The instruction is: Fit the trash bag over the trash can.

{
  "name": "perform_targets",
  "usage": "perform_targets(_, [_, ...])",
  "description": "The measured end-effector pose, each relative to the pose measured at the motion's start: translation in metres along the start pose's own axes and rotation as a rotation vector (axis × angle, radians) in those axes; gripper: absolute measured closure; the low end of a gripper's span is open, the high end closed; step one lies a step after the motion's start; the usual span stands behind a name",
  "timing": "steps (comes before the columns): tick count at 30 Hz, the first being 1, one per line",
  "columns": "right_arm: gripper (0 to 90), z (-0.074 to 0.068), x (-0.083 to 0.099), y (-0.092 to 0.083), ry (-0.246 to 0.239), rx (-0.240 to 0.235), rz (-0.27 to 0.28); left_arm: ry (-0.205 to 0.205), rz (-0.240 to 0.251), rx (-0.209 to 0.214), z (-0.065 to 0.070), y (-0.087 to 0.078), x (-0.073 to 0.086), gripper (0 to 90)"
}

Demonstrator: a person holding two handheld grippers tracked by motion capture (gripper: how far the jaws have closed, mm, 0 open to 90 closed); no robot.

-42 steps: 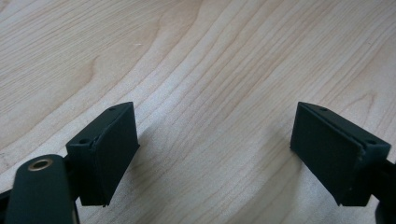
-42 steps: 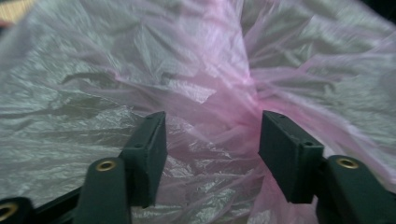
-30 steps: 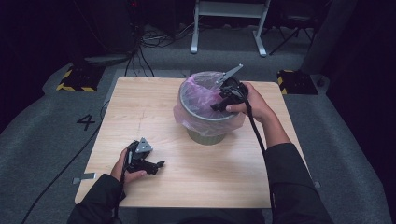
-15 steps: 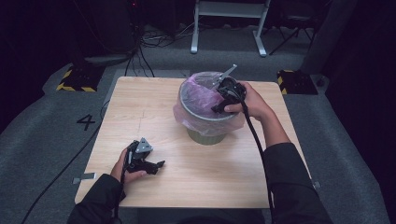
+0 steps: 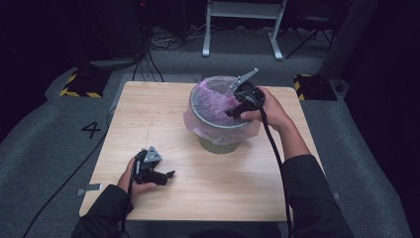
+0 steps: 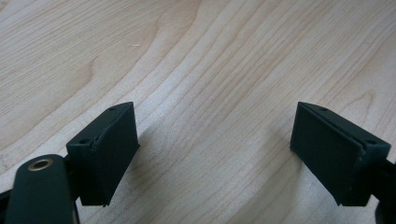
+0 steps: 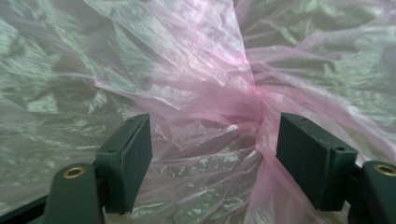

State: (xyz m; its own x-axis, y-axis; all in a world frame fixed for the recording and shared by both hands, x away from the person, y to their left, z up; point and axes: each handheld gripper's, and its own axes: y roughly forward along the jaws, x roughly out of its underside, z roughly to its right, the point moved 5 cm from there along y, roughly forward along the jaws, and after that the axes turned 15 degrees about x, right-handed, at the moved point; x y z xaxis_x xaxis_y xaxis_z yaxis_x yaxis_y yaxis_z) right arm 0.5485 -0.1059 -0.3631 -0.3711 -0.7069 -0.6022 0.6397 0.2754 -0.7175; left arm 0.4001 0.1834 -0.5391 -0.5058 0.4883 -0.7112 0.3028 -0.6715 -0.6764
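- In the high view we see a wooden table [image 5: 148,114] with a grey bin [image 5: 218,141] standing on it, a little right of the middle and toward the far edge. A pink bag [image 5: 210,101] lines the bin, and its rim is folded over the edge of the bin and hangs down outside.
- In the same view the right gripper [image 5: 236,105] is held over the opening of the bin, at its right side, and it points down into the bag. From here we cannot tell well if its tips touch the plastic.
- The left gripper [image 5: 166,176] lies low on the near left part of the table, well apart from the bin, with the hand around it.
- In the left gripper view the two jaws stand wide apart. Between them we see bare wood, and nothing is gripped.
- In the right gripper view the jaws are also wide apart. Crumpled pink plastic lies close in front of them and between them, gathered into folds near the right jaw, but the pads do not press on it.
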Motion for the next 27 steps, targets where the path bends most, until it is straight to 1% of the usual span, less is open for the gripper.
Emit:
perform_targets(2, [27.3,0.0,-0.001,-0.003,0.017,0.011,0.029,0.002,0.0,0.0,0.0,0.0,0.0,14.8])
perform_targets(3, [27.2,0.0,0.0,-0.004,0.024,0.009,0.036,0.0,0.0,0.0,0.0,0.0,0.0,14.8])
perform_targets(4, [26.9,0.0,0.0,-0.004,0.022,0.018,0.042,0.0,0.0,0.0,0.0,0.0,0.0,14.8])
perform_targets(5, [26.8,0.0,0.0,-0.005,0.035,0.019,0.049,0.0,0.0,0.0,0.0,0.0,0.0,14.8])
perform_targets(9, [26.1,0.001,0.004,-0.01,0.064,0.003,0.099,0.0,0.0,0.0,0.0,0.0,0.0,14.8])
perform_targets(12, [26.4,0.002,0.005,-0.012,0.09,0.007,0.114,0.0,0.0,0.0,0.0,0.0,0.0,14.8])
perform_targets(15, [26.3,0.002,0.005,-0.015,0.088,0.029,0.149,0.0,0.0,0.0,0.0,0.0,0.0,14.8])
perform_targets(19, [26.5,0.003,0.005,-0.021,0.092,0.054,0.175,0.001,0.0,0.0,0.0,0.0,0.0,14.8])
perform_targets(23, [25.8,0.002,0.008,-0.03,0.088,0.07,0.193,0.001,0.0,0.0,0.0,0.0,0.0,14.9])
perform_targets(25, [25.4,0.001,0.01,-0.035,0.086,0.061,0.206,0.002,0.0,0.0,0.0,0.0,0.0,14.8])
perform_targets(27, [25.3,0.0,0.011,-0.04,0.087,0.072,0.224,0.002,0.0,0.0,0.0,0.0,0.0,14.8])
